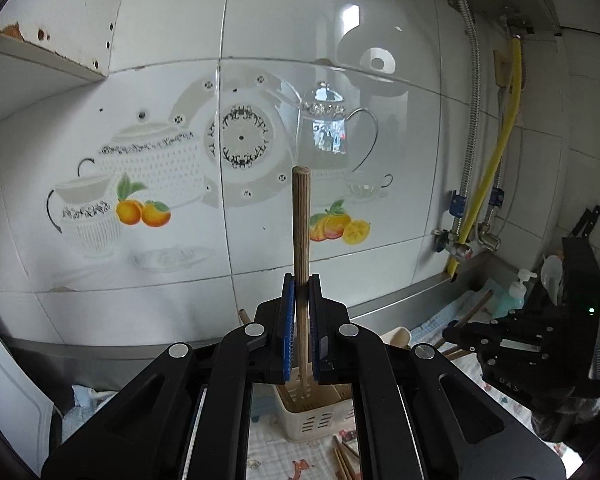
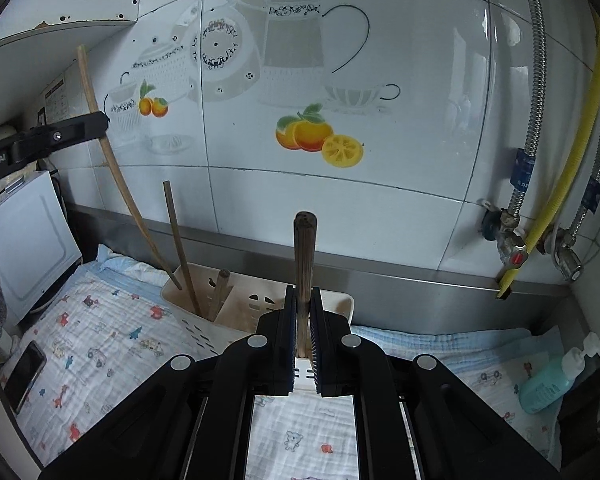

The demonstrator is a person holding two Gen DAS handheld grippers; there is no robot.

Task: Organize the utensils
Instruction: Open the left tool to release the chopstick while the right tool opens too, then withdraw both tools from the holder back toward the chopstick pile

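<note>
Notably, both grippers are clamped on wooden handles at once, which suggests two utensils are being sorted into the holder (image 2: 256,312) together. From the left wrist view, the left gripper (image 1: 300,320) has its blue pads (image 1: 287,320) pressed on a ribbed wooden handle (image 1: 301,224) that stands upright against the tiled wall; its lower end, apparently slotted, hangs over the open top of the cream holder (image 1: 312,416) below, though whether it touches the holder cannot be told. From the right wrist view, the right gripper (image 2: 302,328) is likewise closed on a darker handle (image 2: 305,256), held upright just in front of the holder's near rim; the lower end is hidden behind the jaws. Holding each handle near its middle and vertical probably lets the working end drop straight into a compartment. Two sticks (image 2: 180,248) and a short handle (image 2: 220,292) already stand in the holder's left compartment. The left gripper (image 2: 60,134) appears at the left edge of the right view, raised well above the holder with its long utensil (image 2: 112,160) slanting down toward it. Both grippers point forward and somewhat downward toward the wall. Loose chopsticks (image 1: 342,460) lie on the printed cloth (image 2: 100,344) beside the holder, still unsorted.
</note>
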